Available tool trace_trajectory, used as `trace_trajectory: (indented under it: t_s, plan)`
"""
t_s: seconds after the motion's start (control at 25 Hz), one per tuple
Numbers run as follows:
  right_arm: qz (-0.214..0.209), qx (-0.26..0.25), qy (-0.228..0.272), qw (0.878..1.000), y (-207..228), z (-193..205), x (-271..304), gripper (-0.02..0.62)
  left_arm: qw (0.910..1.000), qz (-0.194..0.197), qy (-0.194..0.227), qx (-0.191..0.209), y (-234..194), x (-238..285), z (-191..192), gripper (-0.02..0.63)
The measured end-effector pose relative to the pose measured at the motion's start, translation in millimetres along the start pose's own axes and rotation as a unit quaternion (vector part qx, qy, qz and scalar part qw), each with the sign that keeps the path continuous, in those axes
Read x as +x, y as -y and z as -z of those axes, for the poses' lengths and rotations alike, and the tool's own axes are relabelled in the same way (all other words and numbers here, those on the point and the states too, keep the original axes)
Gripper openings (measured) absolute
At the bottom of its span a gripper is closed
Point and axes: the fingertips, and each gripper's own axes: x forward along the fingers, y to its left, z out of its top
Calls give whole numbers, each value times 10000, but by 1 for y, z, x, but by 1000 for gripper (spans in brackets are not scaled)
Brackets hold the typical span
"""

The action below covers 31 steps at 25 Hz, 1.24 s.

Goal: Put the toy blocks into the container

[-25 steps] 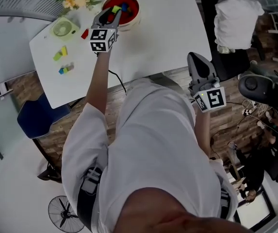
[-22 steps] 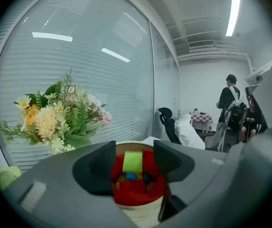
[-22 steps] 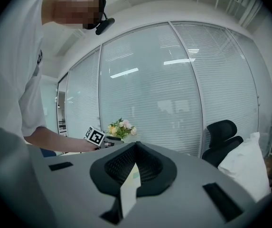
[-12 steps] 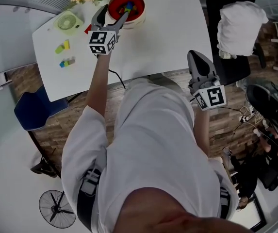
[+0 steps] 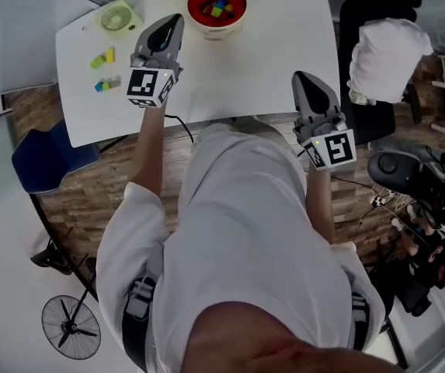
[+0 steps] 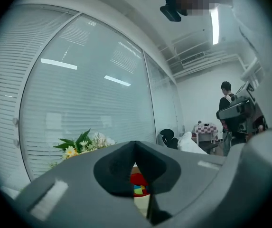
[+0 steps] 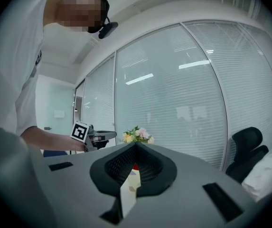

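Our left gripper (image 5: 172,22) has just closed its jaws on nothing and drawn back from the red container (image 5: 217,28) at the table's (image 5: 253,68) far edge. Its block now lies there among the toy blocks (image 5: 219,8). Our right gripper (image 5: 303,80), jaws together and empty, hovers at the near edge. Loose blocks (image 5: 104,57) wait by the left edge.

Office interior. Full-height glass partition walls backed by horizontal slatted blinds (image 6: 88,103) enclose the room, and a white strip light (image 6: 215,25) is set in the ceiling. A wood-plank floor (image 5: 90,200) carries a white rectangular counter (image 5: 269,61), a black high-backed swivel chair (image 7: 247,146), a blue upholstered chair (image 5: 47,158) and a black pedestal fan (image 5: 68,329); a bouquet of white and yellow flowers (image 6: 81,144) and a small pale-green desk fan (image 5: 117,18) stand on the counter.
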Motion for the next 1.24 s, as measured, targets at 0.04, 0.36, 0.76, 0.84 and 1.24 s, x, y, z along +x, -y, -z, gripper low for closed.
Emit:
trace_trajectory:
  t_s: [0.04, 0.36, 0.76, 0.84, 1.24]
  plan:
    - [-58, -90, 97, 9999, -5, -6, 4, 2, 10000, -44, 17, -21, 0, -9, -4, -3]
    - [-512, -871, 414, 9940, -56, -56, 30, 0, 9988, -432, 236, 24, 23, -83, -32, -3]
    - [-1546, -1047, 667, 9801, -119, -71, 11, 0, 9953, -871, 269, -314, 101, -195, -47, -3]
    - [-1769, -1075, 754, 9754, -129, -71, -3, 0, 9928, -1117, 240, -350, 122, -220, -51, -3]
    - [-2588, -661, 710, 9610, -160, -46, -88, 0, 9630, -2599, -54, -713, 234, -326, -62, -3]
